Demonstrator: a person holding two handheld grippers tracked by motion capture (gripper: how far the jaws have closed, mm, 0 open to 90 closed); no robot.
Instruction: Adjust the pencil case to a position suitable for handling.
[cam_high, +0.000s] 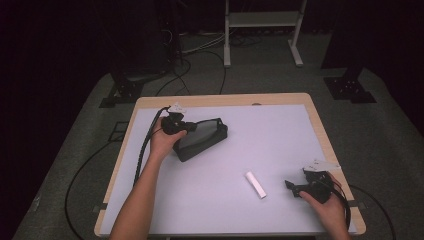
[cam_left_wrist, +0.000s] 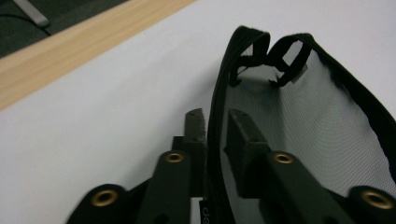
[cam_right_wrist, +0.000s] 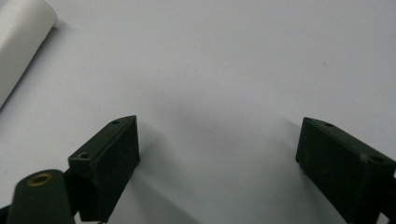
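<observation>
A black mesh pouch (cam_high: 200, 137) lies open at the table's left rear, its mouth facing my left gripper (cam_high: 186, 127). In the left gripper view, the pouch's mesh wall (cam_left_wrist: 308, 126) spreads to the right, and my left gripper (cam_left_wrist: 217, 119) has one jaw on each side of the black rim, pressing on it. A white tube (cam_high: 255, 184) lies at the front centre-right. Just to its right, my right gripper (cam_high: 292, 189) stands open near the table's front right corner. The right gripper view shows my right gripper (cam_right_wrist: 219, 140) with bare table between its jaws and the tube (cam_right_wrist: 21, 42) at the upper left.
A pale mat covers the wooden table (cam_high: 270, 140), whose wood edge (cam_left_wrist: 70, 51) runs close behind the pouch. Cables trail off the table's left and right sides. On the floor beyond stand a white frame (cam_high: 262, 20) and black stand bases (cam_high: 350, 87).
</observation>
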